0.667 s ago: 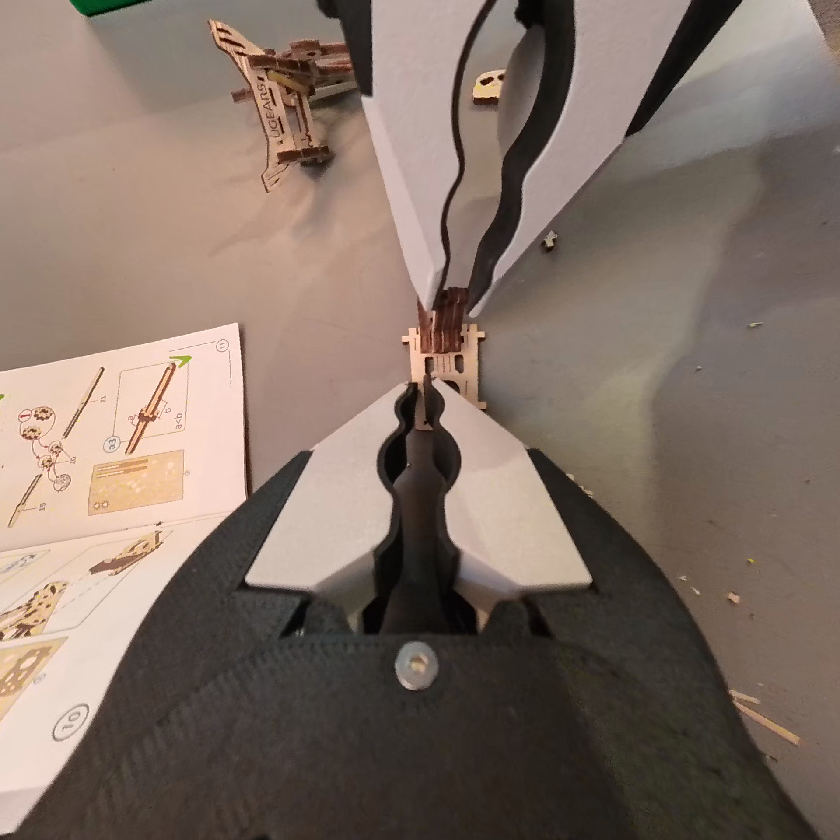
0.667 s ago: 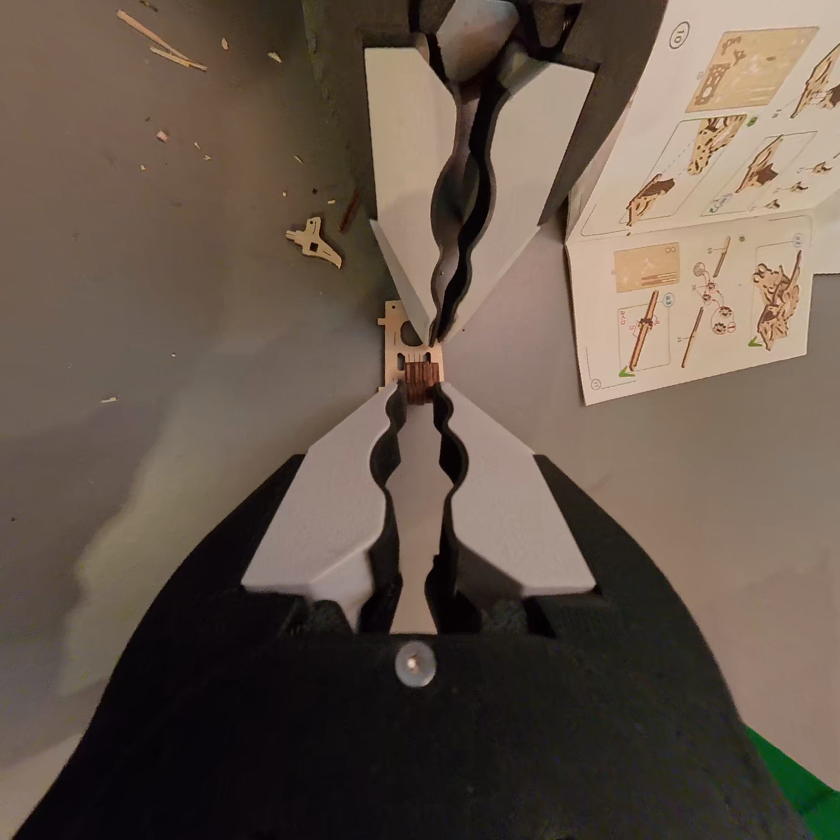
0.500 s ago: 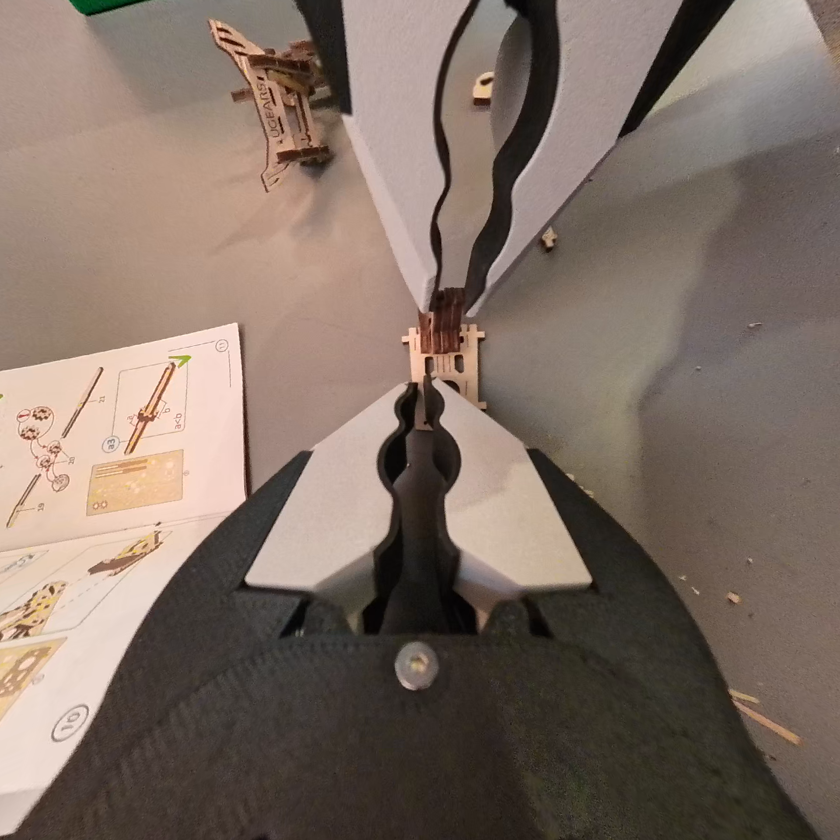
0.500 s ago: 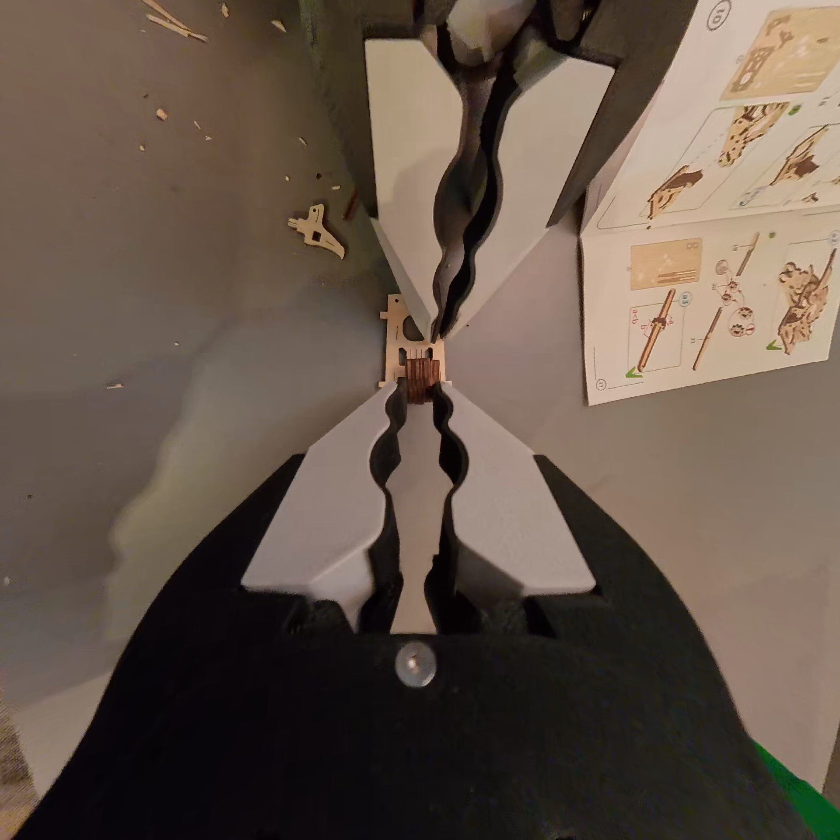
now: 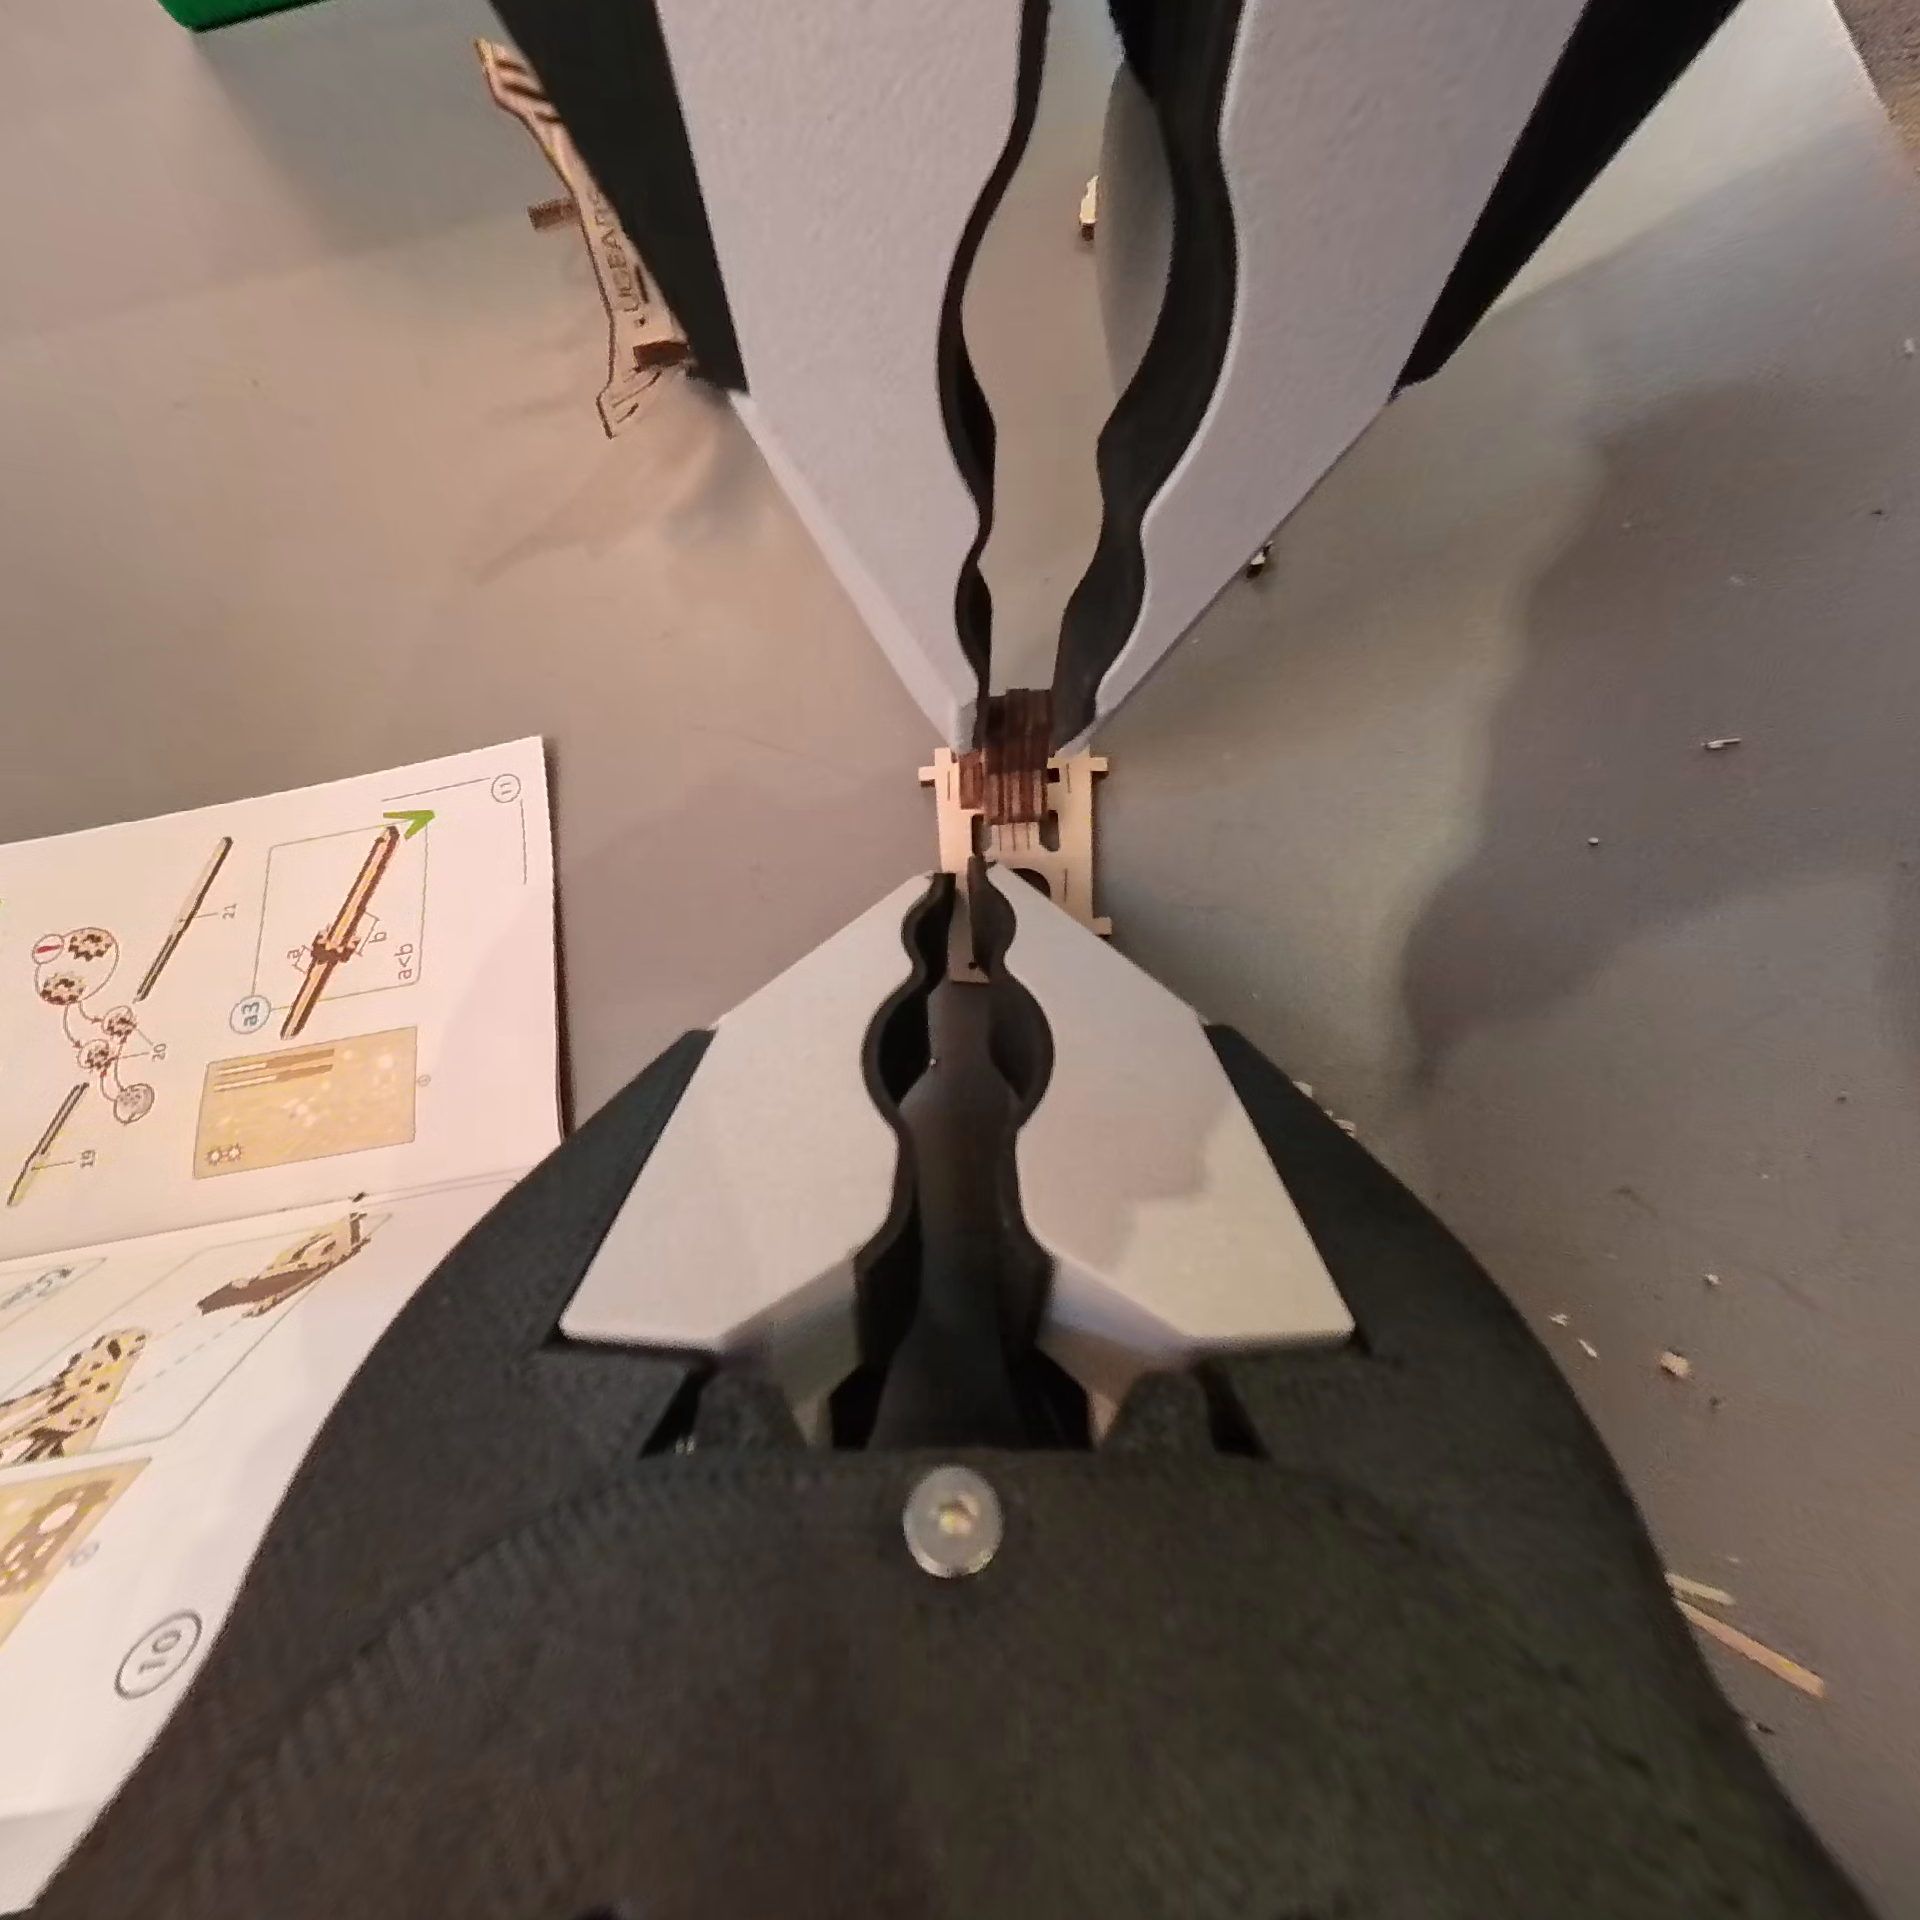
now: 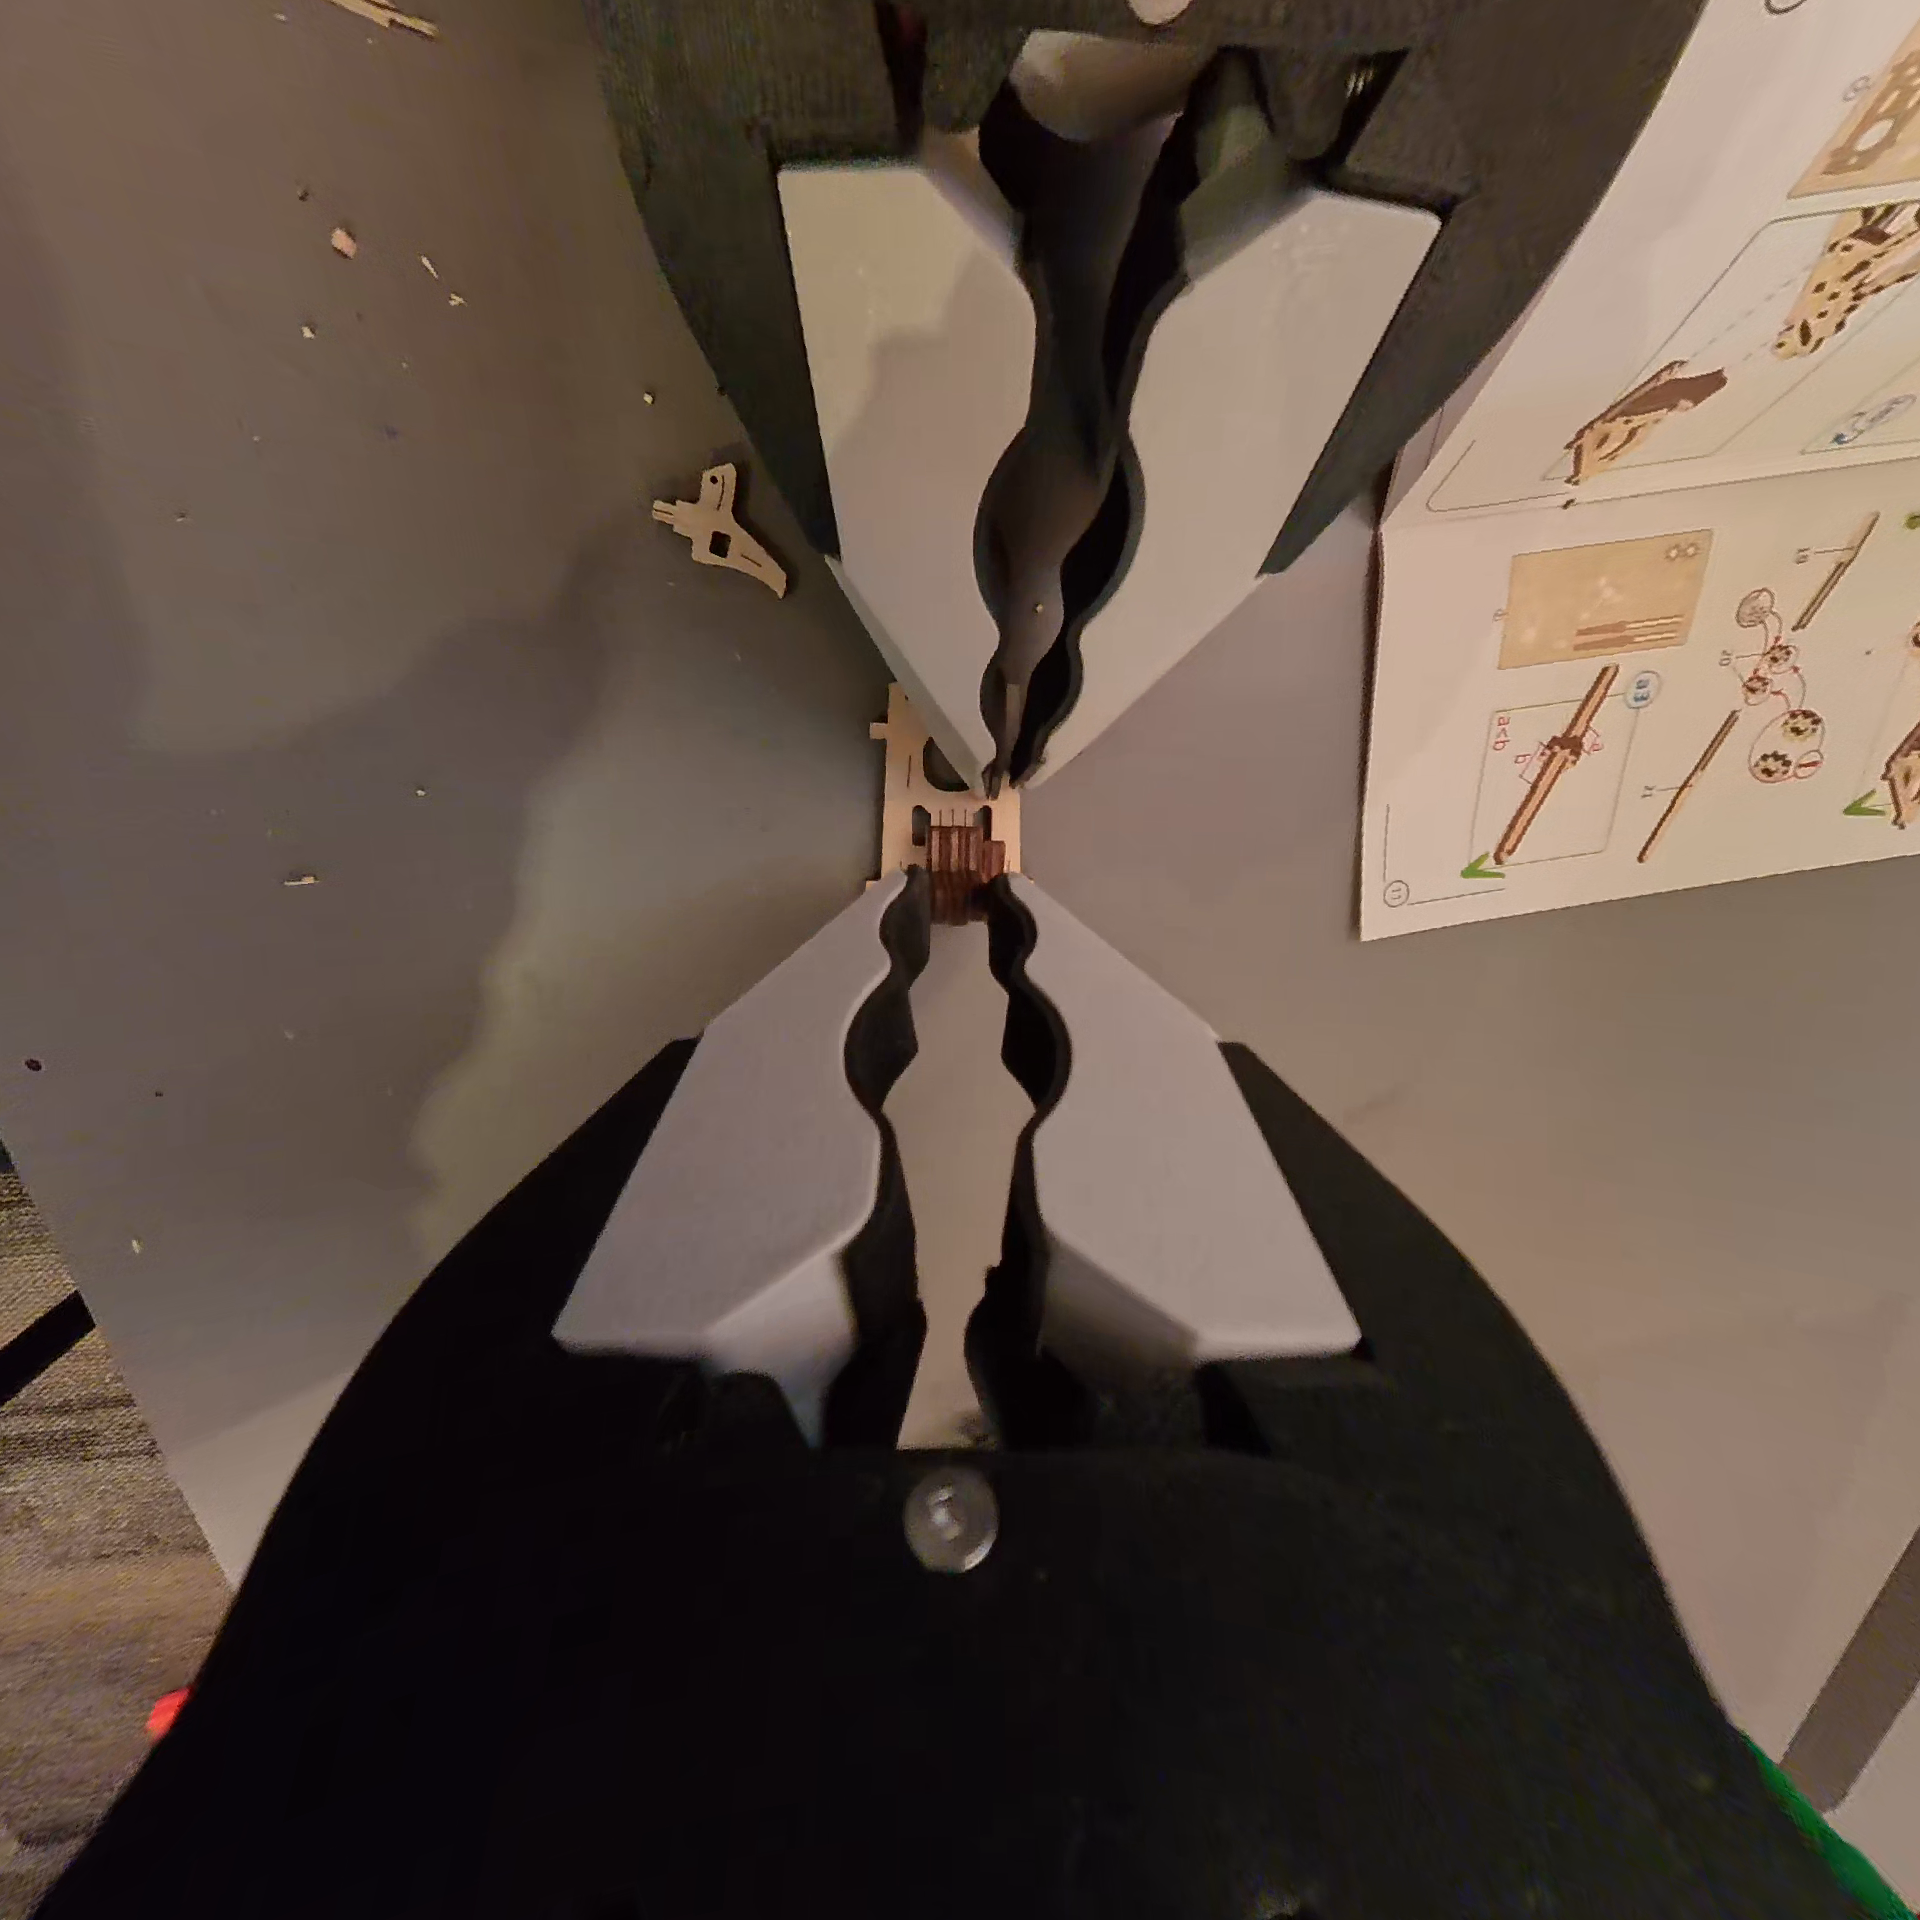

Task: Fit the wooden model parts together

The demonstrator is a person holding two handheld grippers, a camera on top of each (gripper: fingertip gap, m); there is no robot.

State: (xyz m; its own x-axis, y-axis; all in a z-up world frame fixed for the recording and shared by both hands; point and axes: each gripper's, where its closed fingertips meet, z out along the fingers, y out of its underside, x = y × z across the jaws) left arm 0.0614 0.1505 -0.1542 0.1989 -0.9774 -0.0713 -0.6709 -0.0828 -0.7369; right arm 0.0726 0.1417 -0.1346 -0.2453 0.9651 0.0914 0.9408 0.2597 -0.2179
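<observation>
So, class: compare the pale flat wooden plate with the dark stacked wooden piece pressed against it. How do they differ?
The pale flat plate is light, thin and slotted; the dark stacked piece is brown, thick and layered. The left hand-held gripper pinches the plate's edge; the right hand-held gripper clamps the stacked piece. Both are laser-cut wood, held above the grey table.

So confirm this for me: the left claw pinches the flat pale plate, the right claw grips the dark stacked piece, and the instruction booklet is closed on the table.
Not quite: the instruction booklet lies open, its diagram pages showing in the left wrist view. The rest holds: the left claw pinches the flat pale plate, and the right claw grips the dark stacked piece.
</observation>
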